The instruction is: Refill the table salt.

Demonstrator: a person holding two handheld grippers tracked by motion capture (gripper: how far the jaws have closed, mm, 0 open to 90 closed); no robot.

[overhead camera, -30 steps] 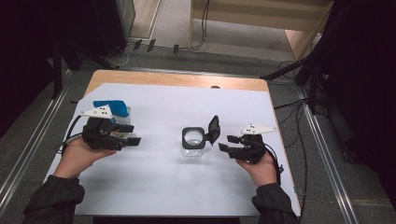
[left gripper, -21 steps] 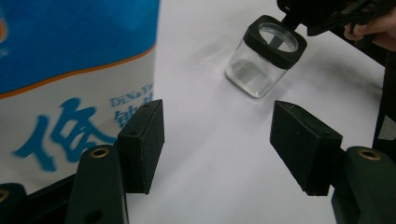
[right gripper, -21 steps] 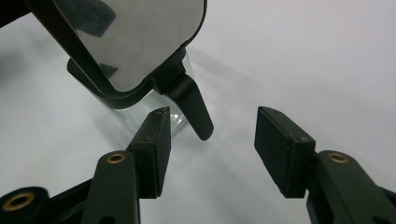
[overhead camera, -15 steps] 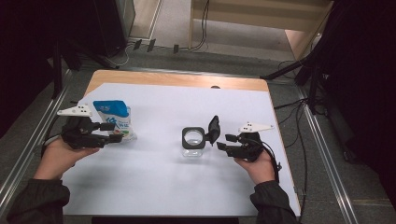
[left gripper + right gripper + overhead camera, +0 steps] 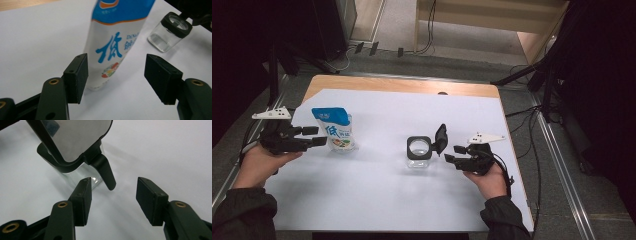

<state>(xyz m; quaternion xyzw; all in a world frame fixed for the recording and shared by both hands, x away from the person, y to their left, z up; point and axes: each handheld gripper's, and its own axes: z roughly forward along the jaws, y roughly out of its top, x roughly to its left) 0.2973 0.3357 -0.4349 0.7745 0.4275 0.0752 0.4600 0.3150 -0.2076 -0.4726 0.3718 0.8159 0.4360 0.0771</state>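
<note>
Left claw has drawn back toward 9 o'clock, off the pouch, which now stands free on the table. Its own view shows jaws apart, empty, and the pouch's blue lettering. Right claw unmoved, open, empty, at 3 o'clock of the glass jar; its view shows the raised lid.

Dark sleeves are worn; black grippers — brass-riveted jaws, pale three-cornered plates, trailing cables — are seen.
</note>
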